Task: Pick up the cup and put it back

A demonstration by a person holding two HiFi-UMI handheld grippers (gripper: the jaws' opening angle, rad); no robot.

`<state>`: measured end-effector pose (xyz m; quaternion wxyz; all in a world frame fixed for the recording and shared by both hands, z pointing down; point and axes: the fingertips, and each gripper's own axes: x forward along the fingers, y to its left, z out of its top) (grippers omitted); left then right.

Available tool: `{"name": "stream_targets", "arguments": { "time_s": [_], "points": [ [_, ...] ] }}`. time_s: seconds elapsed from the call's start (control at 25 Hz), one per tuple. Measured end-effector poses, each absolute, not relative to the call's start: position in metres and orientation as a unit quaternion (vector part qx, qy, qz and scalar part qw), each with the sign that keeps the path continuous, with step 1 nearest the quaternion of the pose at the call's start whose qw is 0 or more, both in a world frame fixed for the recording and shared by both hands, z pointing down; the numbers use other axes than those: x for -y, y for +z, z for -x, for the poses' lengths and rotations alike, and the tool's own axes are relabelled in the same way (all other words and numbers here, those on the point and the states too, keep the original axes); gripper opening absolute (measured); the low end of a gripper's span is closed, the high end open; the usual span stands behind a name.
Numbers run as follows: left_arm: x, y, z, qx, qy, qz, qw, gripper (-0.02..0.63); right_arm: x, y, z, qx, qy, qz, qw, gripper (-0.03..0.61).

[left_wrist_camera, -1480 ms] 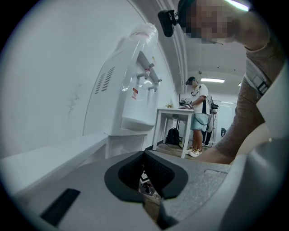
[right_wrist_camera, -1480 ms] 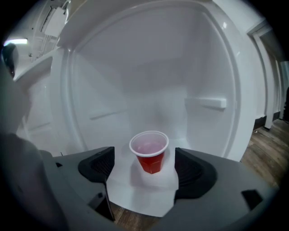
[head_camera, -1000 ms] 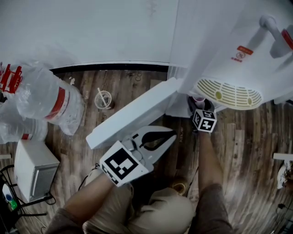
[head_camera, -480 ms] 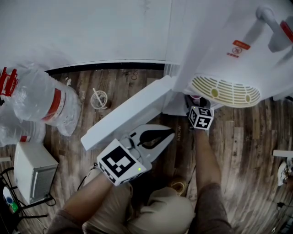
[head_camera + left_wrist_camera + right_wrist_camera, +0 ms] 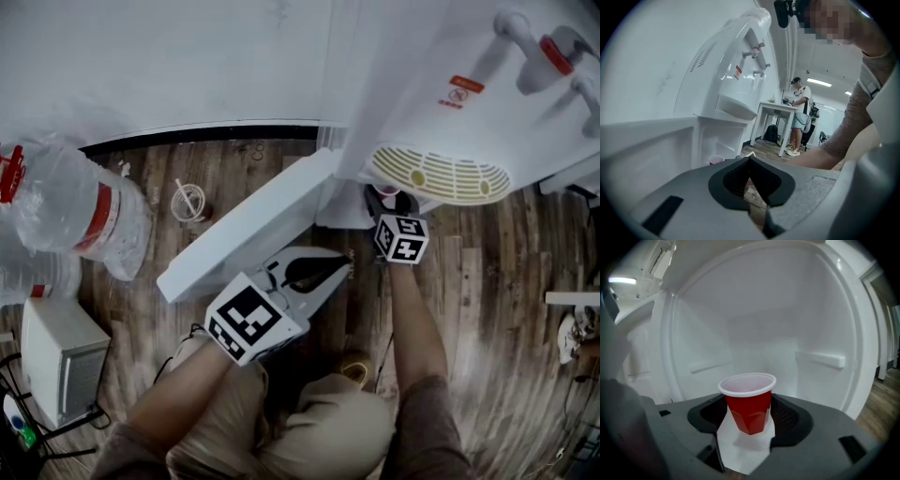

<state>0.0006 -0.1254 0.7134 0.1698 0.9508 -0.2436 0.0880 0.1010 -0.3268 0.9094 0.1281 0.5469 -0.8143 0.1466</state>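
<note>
Red cup [image 5: 749, 404] sits clamped in the right gripper [image 5: 750, 416], whose jaws have just been closing on it, low centre of frame inside the white cabinet [image 5: 754, 310]. The pick-up looks under way. The left gripper [image 5: 342, 269] waits, jaws together on nothing. Next move: set the cup back level, then release

One red cup [image 5: 749, 401], two grippers [image 5: 330, 272] [image 5: 392, 201], one water dispenser [image 5: 441, 103] and two clear water jugs [image 5: 80, 211] [image 5: 28, 281].
</note>
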Motion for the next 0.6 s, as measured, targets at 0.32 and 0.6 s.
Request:
{"name": "stream_targets", "arguments": {
  "time_s": [0.32,0.6],
  "points": [
    [0.126,0.727,-0.015,0.228,0.104,-0.956,0.156,0.003,0.290,0.852,-0.114,0.824,0.143,-0.538,0.106,0.287],
    [0.130,0.734,-0.028,0.223,0.090,-0.956,0.167,0.003,0.235,0.803,-0.136,0.825,0.136,-0.539,0.106,0.285]
  ]
}}
